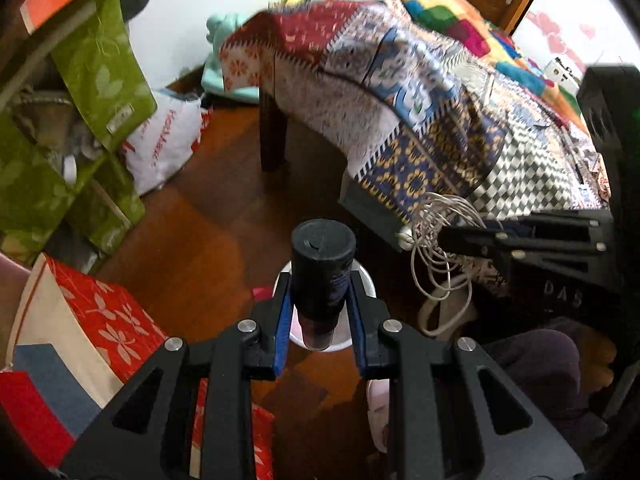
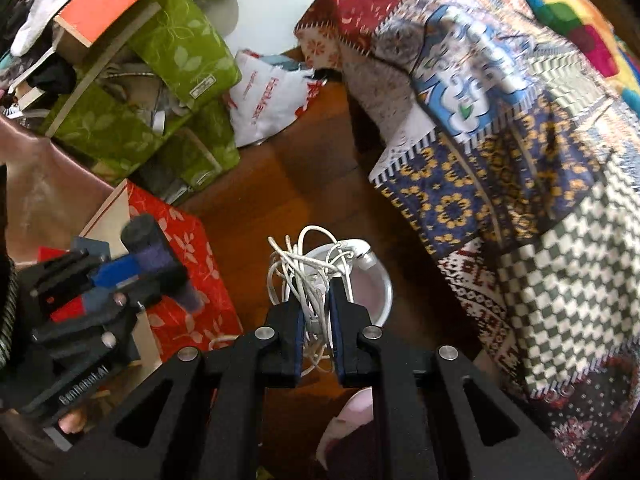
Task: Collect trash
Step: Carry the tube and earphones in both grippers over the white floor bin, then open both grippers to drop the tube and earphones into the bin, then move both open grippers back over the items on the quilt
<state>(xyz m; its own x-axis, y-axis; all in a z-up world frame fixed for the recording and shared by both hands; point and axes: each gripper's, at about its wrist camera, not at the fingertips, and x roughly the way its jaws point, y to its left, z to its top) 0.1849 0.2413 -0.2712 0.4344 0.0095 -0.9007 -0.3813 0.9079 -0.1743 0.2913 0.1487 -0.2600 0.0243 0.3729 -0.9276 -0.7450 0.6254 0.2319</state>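
Below, both tools are hanging over a white round bin [image 1: 366, 280] standing on the wooden floor [image 1: 208, 216] beside the quilt-covered bed [image 1: 460, 120]. The left hand-held gripper [image 1: 320, 300] is clamping a dark cylindrical tube [image 1: 323, 264] between its blue pads [image 1: 282, 332], the tube standing upright directly above the bin's opening. The right hand-held gripper [image 2: 314, 304] is pinching a tangled white cable [image 2: 308, 268] between its narrowly parted fingers, the loops bunching above the same bin [image 2: 386, 292]. Red floral boxes [image 2: 180, 264] are sitting just beside the bin, and green floral boxes [image 2: 176, 48] are leaning farther back near a white plastic bag [image 2: 268, 100].
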